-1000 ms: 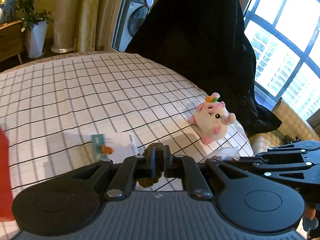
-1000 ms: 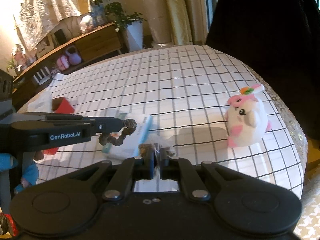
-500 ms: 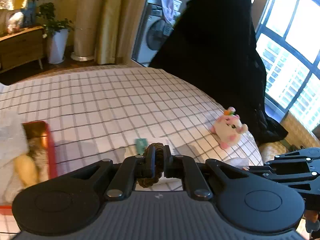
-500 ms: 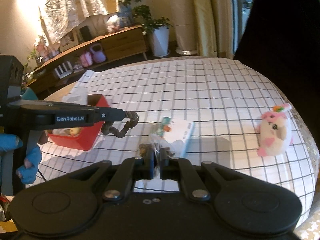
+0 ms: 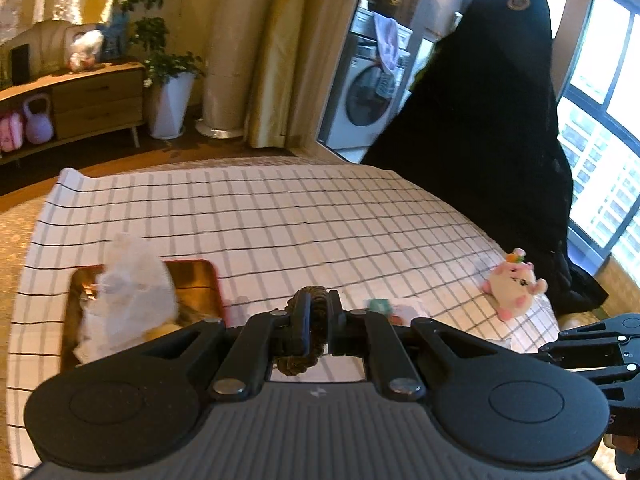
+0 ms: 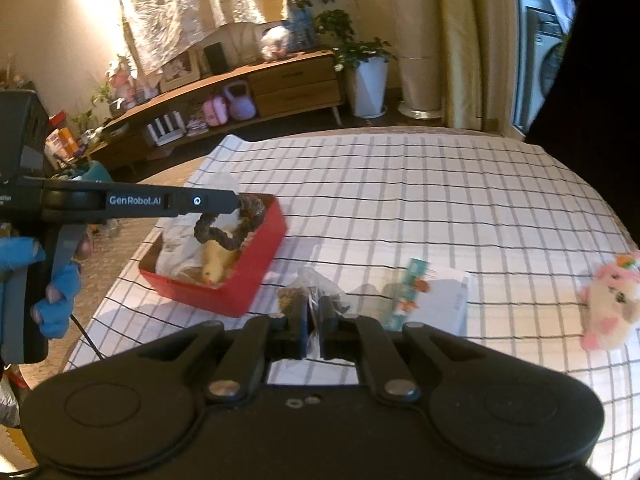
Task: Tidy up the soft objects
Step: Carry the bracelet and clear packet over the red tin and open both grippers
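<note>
Rope (image 6: 224, 236), a short twisted brown piece, hangs from the left gripper (image 6: 236, 203), whose jaws are clamped tight on it, right above the red box (image 6: 240, 276). In the left wrist view the same rope (image 5: 316, 300) shows pinched between the closed fingers (image 5: 301, 320). The red box sits on the checked tabletop (image 6: 440, 200) and already holds white crumpled stuff (image 6: 180, 256) and a yellow soft toy (image 6: 218, 264). The right gripper (image 6: 314, 312) is shut on a clear plastic bag (image 6: 316, 284) with something brown inside, just beside the red box. A white packet (image 6: 436, 296) lies further from the red box on that same side, and a pink and white plush toy (image 6: 612, 304) sits well apart from the box, near the tabletop edge.
</note>
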Motion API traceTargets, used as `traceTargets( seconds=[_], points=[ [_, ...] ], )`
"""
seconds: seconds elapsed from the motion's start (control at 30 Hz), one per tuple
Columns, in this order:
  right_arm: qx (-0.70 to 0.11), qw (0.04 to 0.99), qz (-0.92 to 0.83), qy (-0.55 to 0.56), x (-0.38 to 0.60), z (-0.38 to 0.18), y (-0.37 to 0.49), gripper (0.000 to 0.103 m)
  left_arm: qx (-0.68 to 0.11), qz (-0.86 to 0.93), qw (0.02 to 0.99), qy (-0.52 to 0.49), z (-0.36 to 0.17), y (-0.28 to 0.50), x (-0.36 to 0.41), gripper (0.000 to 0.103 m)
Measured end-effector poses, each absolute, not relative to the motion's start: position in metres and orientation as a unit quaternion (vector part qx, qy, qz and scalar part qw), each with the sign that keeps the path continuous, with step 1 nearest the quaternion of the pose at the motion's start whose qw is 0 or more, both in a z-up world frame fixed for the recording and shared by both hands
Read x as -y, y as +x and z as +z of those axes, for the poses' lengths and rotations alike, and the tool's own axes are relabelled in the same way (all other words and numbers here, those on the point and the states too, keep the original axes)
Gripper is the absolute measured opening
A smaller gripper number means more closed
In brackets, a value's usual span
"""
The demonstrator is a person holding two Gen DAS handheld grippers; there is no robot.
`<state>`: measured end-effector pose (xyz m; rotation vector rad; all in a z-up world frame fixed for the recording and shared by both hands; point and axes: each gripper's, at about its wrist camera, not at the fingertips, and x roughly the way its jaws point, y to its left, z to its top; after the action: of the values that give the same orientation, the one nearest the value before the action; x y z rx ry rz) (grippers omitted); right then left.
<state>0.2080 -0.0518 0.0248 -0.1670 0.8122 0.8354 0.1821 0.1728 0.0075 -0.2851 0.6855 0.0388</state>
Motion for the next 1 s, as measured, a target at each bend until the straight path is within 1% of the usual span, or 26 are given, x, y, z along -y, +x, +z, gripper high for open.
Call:
traceTargets(
  seconds=[0.37,0.67,1.0],
  points=[
    [-0.381,0.816,0.425,-0.094,-0.017,0.019,0.207,0.004,-0.338,0.062,0.928,-0.145,0.002,0.164,-0.234,0.007],
    [-0.376,0.812,0.431,-0.116,-0.072,0.011,0.222,0.004,-0.354,0.091,0.919,-0.151,-0.019,0.154,-0.27,0.007],
    [-0.393,0.809,0.416,-0.134,-0.121,-0.017,0.245,0.005,-0.388,0.107,0.902,-0.156,-0.051,0.144,-0.295,0.007]
  ],
)
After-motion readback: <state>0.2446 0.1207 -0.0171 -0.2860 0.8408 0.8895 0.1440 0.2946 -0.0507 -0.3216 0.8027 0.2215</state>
